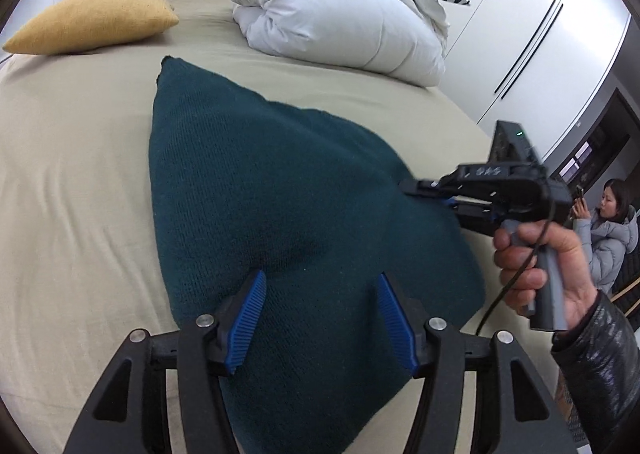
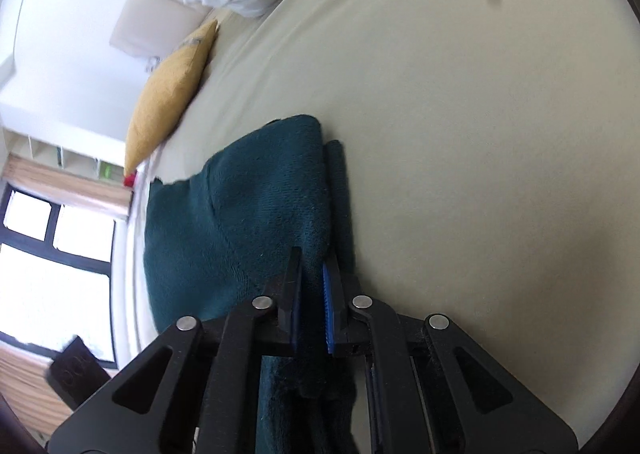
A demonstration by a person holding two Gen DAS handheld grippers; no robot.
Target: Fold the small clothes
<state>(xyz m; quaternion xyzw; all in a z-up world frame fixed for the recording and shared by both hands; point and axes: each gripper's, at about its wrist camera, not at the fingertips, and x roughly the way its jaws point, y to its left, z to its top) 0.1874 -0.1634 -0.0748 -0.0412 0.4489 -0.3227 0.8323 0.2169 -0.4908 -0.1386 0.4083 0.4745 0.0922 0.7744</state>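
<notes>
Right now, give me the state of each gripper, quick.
Left gripper: jaws open over the green knit garment, not clamping it.
Right gripper: jaws shut on the garment's edge.

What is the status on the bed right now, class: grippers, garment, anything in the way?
Left gripper open over the dark green knit garment. Right gripper shut on its folded edge. Yellow cushion and white duvet well clear.
</notes>
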